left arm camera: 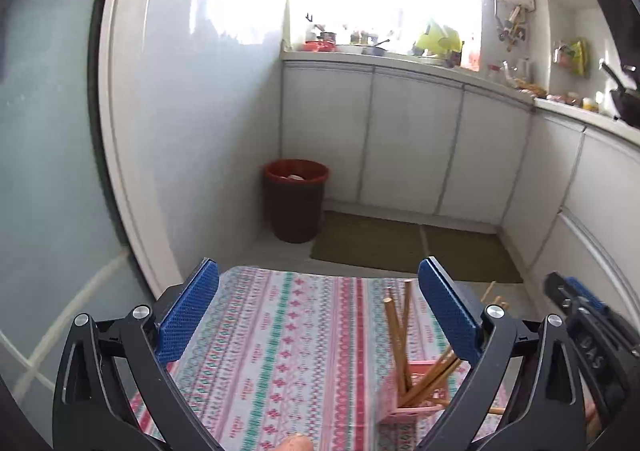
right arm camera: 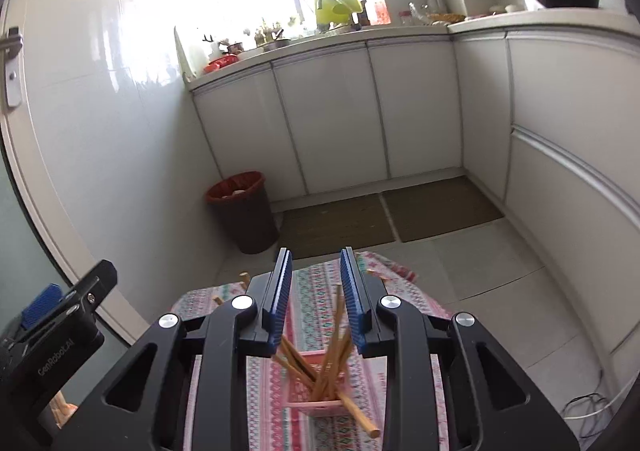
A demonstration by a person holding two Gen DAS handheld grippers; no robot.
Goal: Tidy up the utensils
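A pink slotted holder [right arm camera: 316, 408] stands on the table's patterned cloth [right arm camera: 312, 291], with several wooden chopsticks [right arm camera: 332, 351] leaning in it at different angles. My right gripper [right arm camera: 316, 255] hovers just above it, jaws partly open. One chopstick rises into the gap between the blue pads [right arm camera: 280, 291], and the pads do not press on it. In the left wrist view the holder [left arm camera: 400, 413] and chopsticks [left arm camera: 396, 327] sit at the lower right. My left gripper [left arm camera: 319, 271] stands wide open over the cloth [left arm camera: 280, 331], with nothing between its fingers, to the left of the holder.
More chopstick ends [right arm camera: 244, 277] show on the cloth behind my right fingers. One chopstick [right arm camera: 362, 419] sticks out low from the holder. On the floor beyond are a red bin [left arm camera: 296, 199], green mats [left arm camera: 400, 243] and white cabinets [left arm camera: 400, 139].
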